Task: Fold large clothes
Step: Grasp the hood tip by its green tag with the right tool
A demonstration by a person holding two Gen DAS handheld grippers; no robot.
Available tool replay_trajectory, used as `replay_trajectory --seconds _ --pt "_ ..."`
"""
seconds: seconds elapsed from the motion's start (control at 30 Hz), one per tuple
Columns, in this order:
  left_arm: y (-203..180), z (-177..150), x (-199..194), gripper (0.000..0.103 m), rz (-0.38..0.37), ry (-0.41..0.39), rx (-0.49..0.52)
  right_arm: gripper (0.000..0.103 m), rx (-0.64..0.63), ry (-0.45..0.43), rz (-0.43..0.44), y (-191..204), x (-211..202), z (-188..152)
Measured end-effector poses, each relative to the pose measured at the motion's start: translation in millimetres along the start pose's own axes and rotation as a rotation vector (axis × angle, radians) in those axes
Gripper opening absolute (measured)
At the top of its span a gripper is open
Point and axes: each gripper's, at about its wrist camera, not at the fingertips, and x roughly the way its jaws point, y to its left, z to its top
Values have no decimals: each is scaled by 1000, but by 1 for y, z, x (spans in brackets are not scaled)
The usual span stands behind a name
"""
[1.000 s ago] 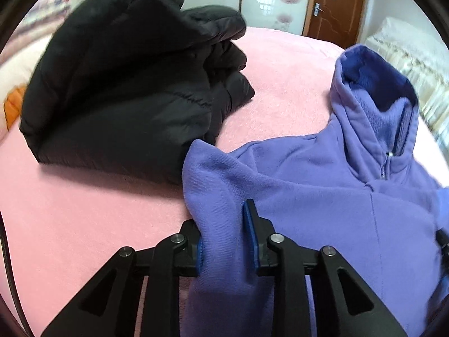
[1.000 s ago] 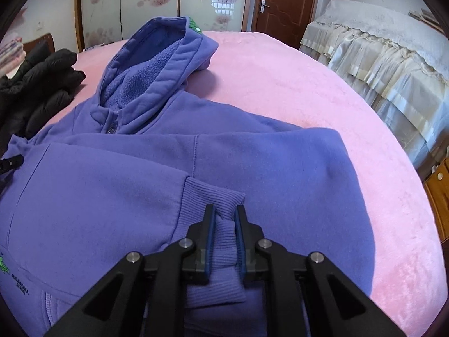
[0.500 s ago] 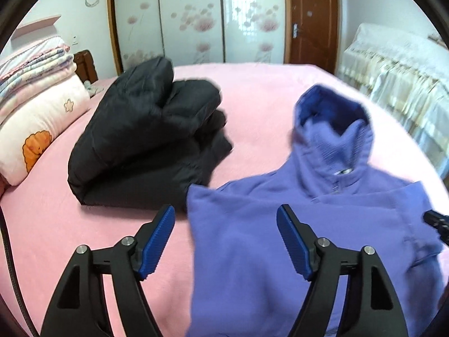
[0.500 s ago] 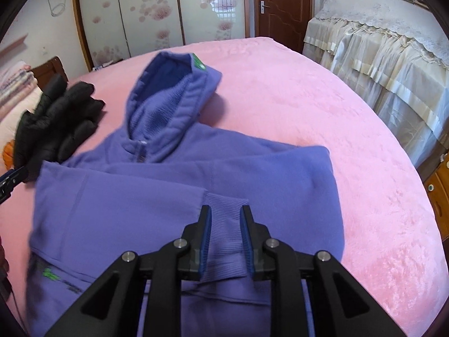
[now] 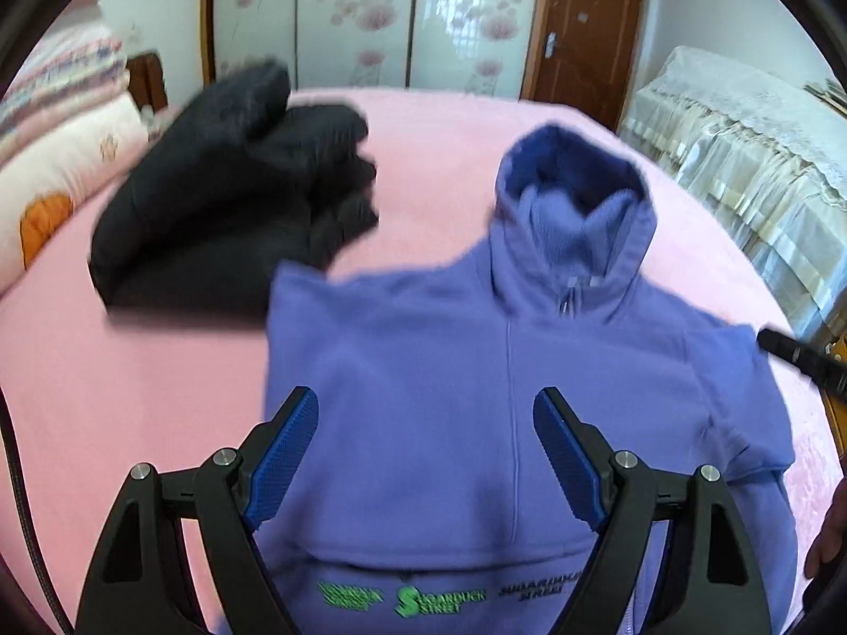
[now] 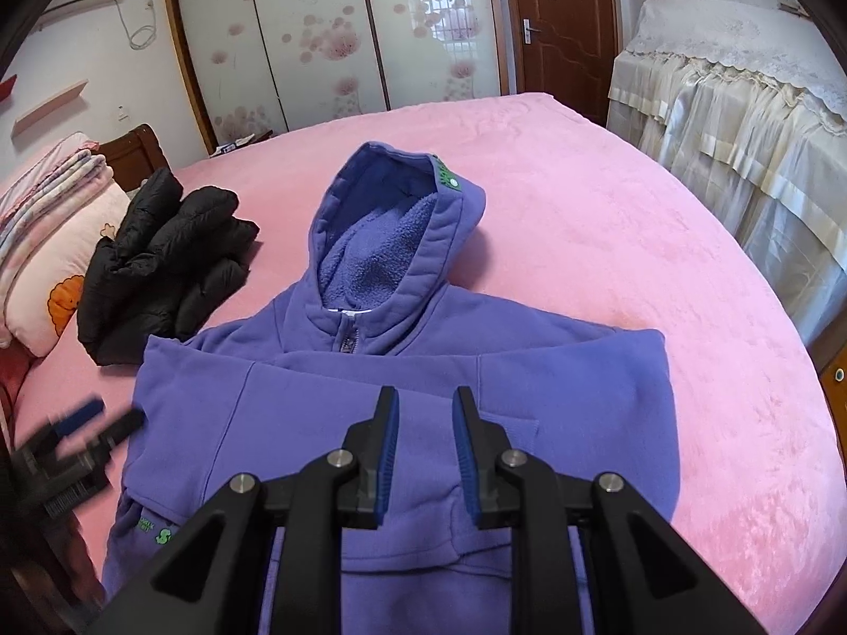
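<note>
A wide bed under a pink blanket (image 6: pixel 609 222) fills most of the room. The purple hoodie (image 6: pixel 328 423) lies flat on it, front up, both sleeves folded in across the chest, hood pointing toward the sliding wardrobe doors (image 6: pixel 317 42) with their pink flower print. A brown door (image 6: pixel 561 26) stands to the right of them, and a cream lace cover (image 6: pixel 730 106) drapes something beside the bed. Just left of the hoodie sits a folded black jacket (image 6: pixel 159 264), with a stack of bedding (image 6: pixel 53 201) beyond it. The left gripper (image 5: pixel 426 455) has just been opening and hangs wide above the hoodie, nothing between its pads. The right gripper (image 6: pixel 423 450) is above the folded sleeve, narrowly parted, gripping nothing.
</note>
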Motion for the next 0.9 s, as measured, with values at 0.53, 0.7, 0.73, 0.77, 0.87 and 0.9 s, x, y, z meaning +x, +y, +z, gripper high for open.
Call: replay_trajectory --seconds 0.53,0.7,0.73,0.77,0.87,0.9 --pt "6 -30 36 83 34 27 -57 27 56 9 -1 -15 75 73" --pt "5 -24 36 83 9 22 -68 30 -31 -16 -56 -4 109 115" --pt "5 -23 36 83 8 23 -68 30 -49 -14 -80 -2 118 123" --pt "5 -22 37 83 5 25 -70 30 -65 -12 -95 0 125 128" --pt "6 -19 40 83 6 27 -72 30 -122 8 -154 8 150 143" --pt "7 -18 41 83 6 27 -73 30 -142 16 -172 11 158 148"
